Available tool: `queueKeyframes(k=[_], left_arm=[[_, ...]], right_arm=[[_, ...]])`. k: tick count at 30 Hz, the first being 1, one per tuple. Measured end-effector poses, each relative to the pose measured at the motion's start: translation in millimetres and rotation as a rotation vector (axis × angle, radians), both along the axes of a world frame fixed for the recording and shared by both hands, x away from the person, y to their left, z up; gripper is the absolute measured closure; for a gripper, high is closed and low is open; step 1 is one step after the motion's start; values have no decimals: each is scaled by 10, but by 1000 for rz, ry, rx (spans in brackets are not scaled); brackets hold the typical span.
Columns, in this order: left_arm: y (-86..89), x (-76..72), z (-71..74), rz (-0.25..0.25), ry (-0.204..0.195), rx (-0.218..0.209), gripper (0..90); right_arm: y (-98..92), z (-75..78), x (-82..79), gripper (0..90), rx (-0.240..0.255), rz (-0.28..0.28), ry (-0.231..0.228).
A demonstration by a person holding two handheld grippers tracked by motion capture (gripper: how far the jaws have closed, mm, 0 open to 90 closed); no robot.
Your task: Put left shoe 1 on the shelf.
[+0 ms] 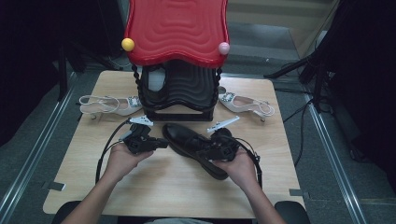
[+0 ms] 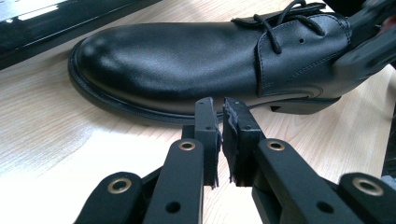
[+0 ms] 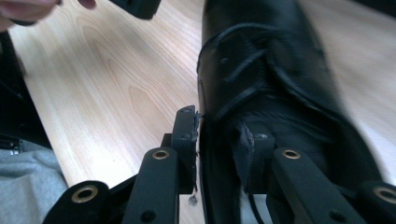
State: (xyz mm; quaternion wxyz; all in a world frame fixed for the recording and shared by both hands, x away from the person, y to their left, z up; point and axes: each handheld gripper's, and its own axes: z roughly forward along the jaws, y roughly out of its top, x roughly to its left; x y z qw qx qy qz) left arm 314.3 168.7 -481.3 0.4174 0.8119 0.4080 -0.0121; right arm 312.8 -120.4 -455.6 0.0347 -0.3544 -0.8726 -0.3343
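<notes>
I keep the right gripper [image 3: 217, 135] straddling the collar wall of the black shoe [image 1: 194, 142], jaws apart, and seat it deeper before clamping; left gripper [image 2: 219, 119], beside the shoe, is nearly shut, empty.

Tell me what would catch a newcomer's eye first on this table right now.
First, the glossy red wavy-topped plastic rack on its black base at the table's far edge, with a white slingback heel on each side. Next, the black leather lace-up shoe lying mid-table. The right gripper straddles its collar edge, while the left gripper sits nearly closed and empty beside its sole.
</notes>
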Motion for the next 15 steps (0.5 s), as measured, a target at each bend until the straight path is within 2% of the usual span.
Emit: queueKeyframes(k=[3, 5, 8, 10, 12, 15], left_arm=[[-33, -12, -13, -2, -8, 1, 846], [-51, -19, -20, -4, -13, 2, 846], [-103, -30, -37, -5, -17, 5, 846], [-145, -30, -58, -1, -8, 1, 848], [-177, -30, -76, -1, -6, 13, 856], [-240, -41, -123, 7, -5, 9, 861]], right_arm=[[-159, 126, -28, 733, 22, -11, -17], [-272, 203, -30, 766, 32, -20, -41], [-395, 265, 13, 854, 34, -50, -50], [-479, 267, 88, 900, 42, -79, -46], [-531, 226, 173, 900, 39, -105, -36], [-567, 133, 286, 900, 46, -127, -26]])
